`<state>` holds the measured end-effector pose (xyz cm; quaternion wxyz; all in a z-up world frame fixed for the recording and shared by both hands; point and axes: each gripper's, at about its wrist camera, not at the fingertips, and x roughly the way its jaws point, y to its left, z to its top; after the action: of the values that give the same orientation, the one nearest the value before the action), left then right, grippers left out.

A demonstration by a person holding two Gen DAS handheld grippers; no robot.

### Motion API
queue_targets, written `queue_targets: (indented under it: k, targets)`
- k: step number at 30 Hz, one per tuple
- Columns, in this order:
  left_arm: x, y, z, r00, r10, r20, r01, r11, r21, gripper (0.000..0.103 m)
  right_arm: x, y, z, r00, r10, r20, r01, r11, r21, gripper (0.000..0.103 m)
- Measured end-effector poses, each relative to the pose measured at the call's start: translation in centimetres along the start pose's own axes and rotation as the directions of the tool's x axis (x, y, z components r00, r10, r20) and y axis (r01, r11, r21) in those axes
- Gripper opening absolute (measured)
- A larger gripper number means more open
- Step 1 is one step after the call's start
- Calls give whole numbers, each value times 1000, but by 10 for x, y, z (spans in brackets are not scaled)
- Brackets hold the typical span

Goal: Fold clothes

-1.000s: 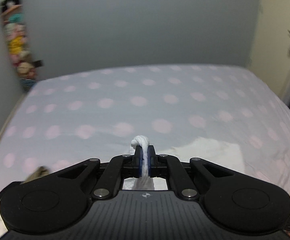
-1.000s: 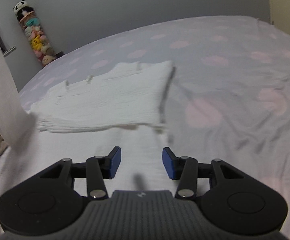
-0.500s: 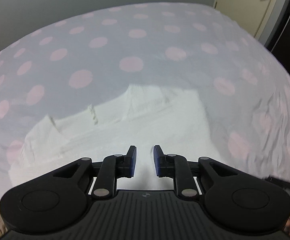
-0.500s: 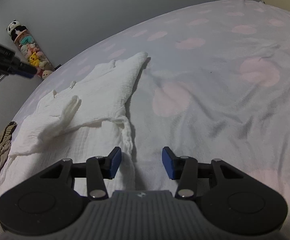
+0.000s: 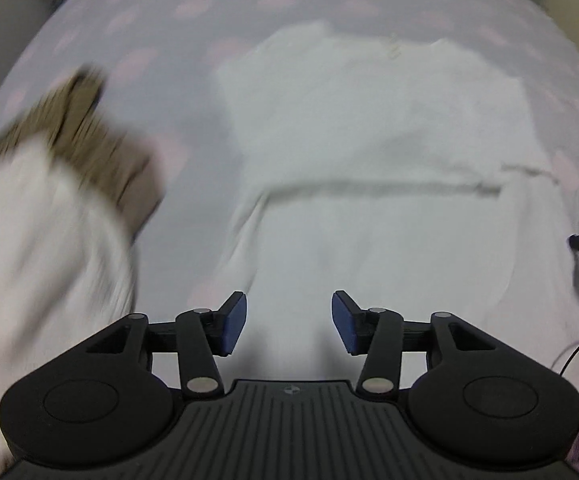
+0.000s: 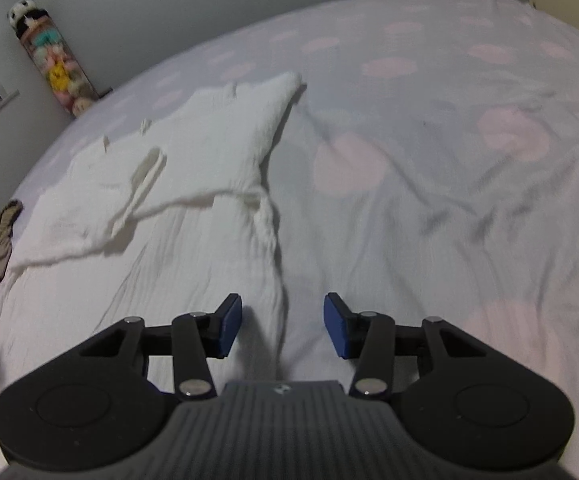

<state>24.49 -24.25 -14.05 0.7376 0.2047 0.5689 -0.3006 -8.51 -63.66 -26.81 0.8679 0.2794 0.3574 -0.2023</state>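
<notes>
A white garment (image 5: 373,168) is spread flat on a bedsheet (image 6: 429,128) patterned with pink dots, with its upper part folded down so that a horizontal edge is formed across the middle. In the left wrist view the left gripper (image 5: 288,323) is seen released, its blue pads wide apart above the lower part of the garment, with nothing held between them. To the left of the garment, well apart from it, a blurred pile of clothes (image 5: 49,208) is shown, brown fabric lying on top of white. In the right wrist view the right gripper (image 6: 283,325) is likewise released and nothing is gripped; the right-hand edge of the white garment (image 6: 193,216) runs down between its parted pads. A strap or narrow strip (image 6: 145,178) is laid across the folded portion. A tall column of plush toys (image 6: 51,60) is seen against the wall at the far left corner.
</notes>
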Motion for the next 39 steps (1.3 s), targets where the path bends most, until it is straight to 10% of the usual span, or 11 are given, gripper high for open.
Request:
queue_targets:
  k: [6, 18, 28, 30, 33, 39]
  targets:
    - [-3, 14, -51, 992, -115, -46, 112, 992, -53, 52, -48, 19, -22, 993, 32, -117, -36, 999, -29, 75]
    - [7, -5, -110, 962, -200, -186, 202, 979, -9, 55, -94, 12, -54, 948, -69, -310, 48, 996, -74, 74]
    - [28, -11, -141, 964, -171, -205, 167, 985, -33, 50, -60, 5, -64, 839, -99, -535, 72, 995, -71, 49]
    - [27, -11, -142, 965, -194, -176, 186, 981, -59, 26, -60, 13, -68, 825, -134, -549, 77, 989, -127, 15]
    - [20, -10, -148, 962, -243, -126, 237, 970, -62, 6, -74, 19, -69, 844, -120, -523, 52, 988, -143, 9]
    - [-21, 2, -151, 964, -264, 40, 266, 963, -40, 4, -116, 15, -63, 915, -23, -403, -9, 997, -77, 7]
